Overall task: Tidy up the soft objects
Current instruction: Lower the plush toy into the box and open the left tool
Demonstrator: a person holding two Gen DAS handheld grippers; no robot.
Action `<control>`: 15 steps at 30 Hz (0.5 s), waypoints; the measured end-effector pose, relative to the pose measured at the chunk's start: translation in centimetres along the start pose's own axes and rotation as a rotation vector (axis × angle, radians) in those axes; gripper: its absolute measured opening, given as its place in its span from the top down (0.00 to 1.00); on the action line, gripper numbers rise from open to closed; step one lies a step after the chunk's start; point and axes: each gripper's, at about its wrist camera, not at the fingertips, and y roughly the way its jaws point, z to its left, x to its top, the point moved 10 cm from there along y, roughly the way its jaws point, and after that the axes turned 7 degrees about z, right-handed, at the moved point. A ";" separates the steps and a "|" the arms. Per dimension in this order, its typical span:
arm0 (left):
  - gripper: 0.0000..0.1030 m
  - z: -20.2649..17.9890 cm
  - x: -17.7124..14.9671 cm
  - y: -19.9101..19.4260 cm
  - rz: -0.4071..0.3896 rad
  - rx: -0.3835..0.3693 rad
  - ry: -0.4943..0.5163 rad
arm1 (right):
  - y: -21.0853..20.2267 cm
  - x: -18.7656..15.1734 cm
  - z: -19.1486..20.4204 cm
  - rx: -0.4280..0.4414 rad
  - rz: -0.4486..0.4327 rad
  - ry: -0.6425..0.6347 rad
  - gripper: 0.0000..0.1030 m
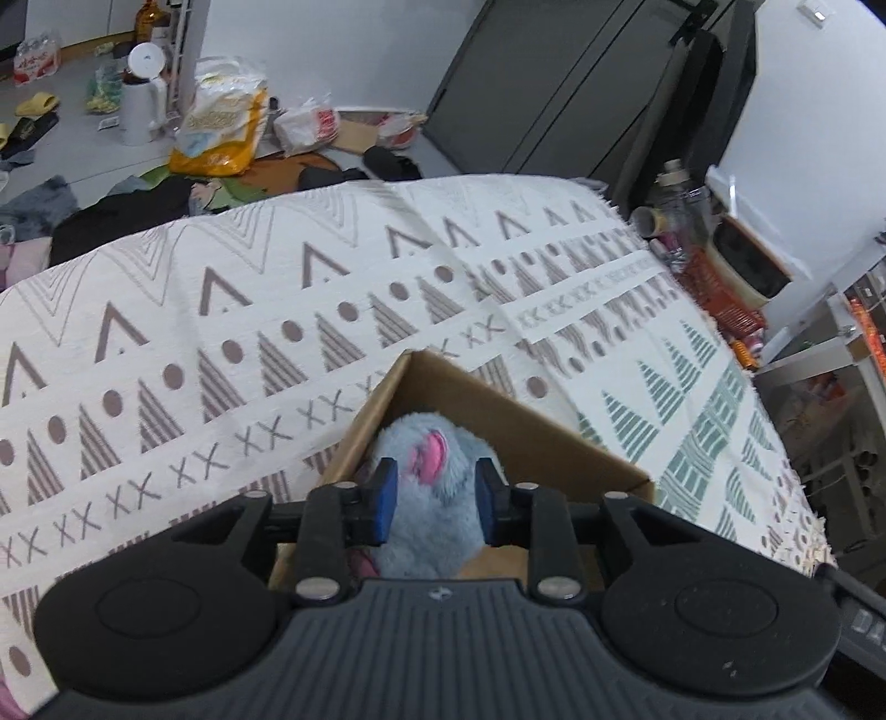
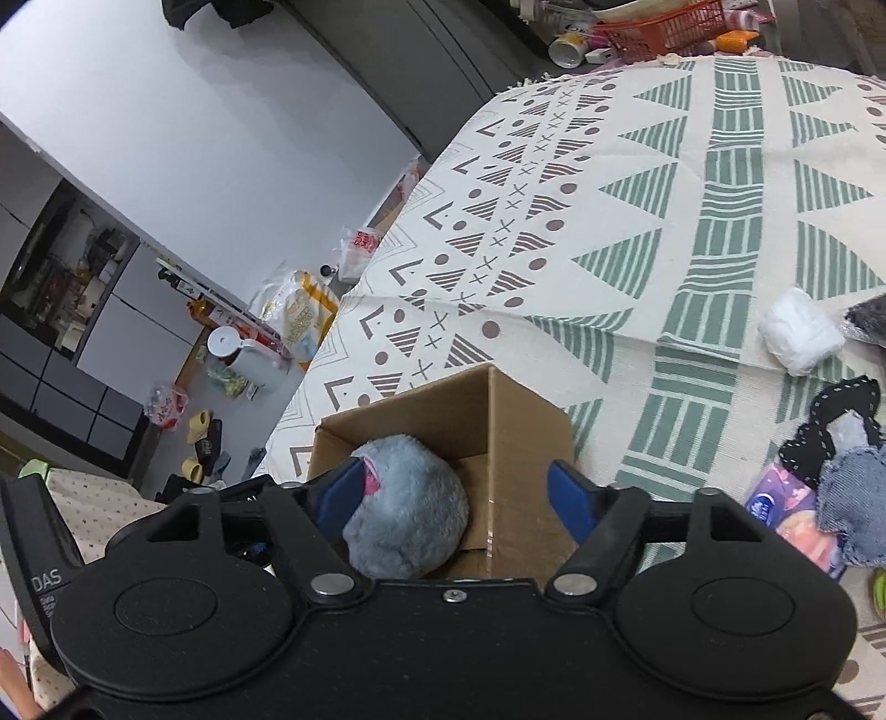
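A fluffy blue-grey plush toy (image 1: 426,520) with a pink patch sits inside an open cardboard box (image 1: 531,426) on the patterned cloth. My left gripper (image 1: 437,498) is above the box, its blue pads pressed against both sides of the plush. In the right wrist view the same plush toy (image 2: 410,504) fills the box (image 2: 520,421). My right gripper (image 2: 457,498) is open wide over the box, one finger beside the plush and the other outside the box wall. Nothing is held in it.
The patterned cloth (image 2: 664,221) covers the table. At its right lie a white wad (image 2: 800,332), black stitched fabric (image 2: 830,432), a denim piece (image 2: 853,504) and a tissue pack (image 2: 786,509). An orange basket (image 2: 664,27) stands beyond the far edge. Bags and slippers litter the floor.
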 end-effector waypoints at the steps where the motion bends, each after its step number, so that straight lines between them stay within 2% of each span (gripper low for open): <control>1: 0.66 0.1 0.0 0.0 0.003 0.002 -0.005 | -0.2 -0.1 -0.2 0.000 -0.001 0.004 0.27; 2: 0.64 0.2 -0.1 -0.2 0.005 0.002 -0.010 | -0.3 -0.1 -0.3 -0.002 -0.001 0.006 0.27; 4: 0.53 0.2 -0.2 -0.5 0.005 0.014 -0.016 | -0.8 -0.2 -0.6 -0.009 -0.004 0.008 0.27; 12: 0.41 -0.9 -0.5 -2.2 -0.017 0.051 0.009 | -3.3 -0.6 -1.9 -0.036 -0.016 0.016 0.20; 15: 0.38 -1.7 -0.8 -3.2 -0.034 0.051 0.016 | -4.7 -0.7 -2.7 -0.042 -0.033 0.031 0.13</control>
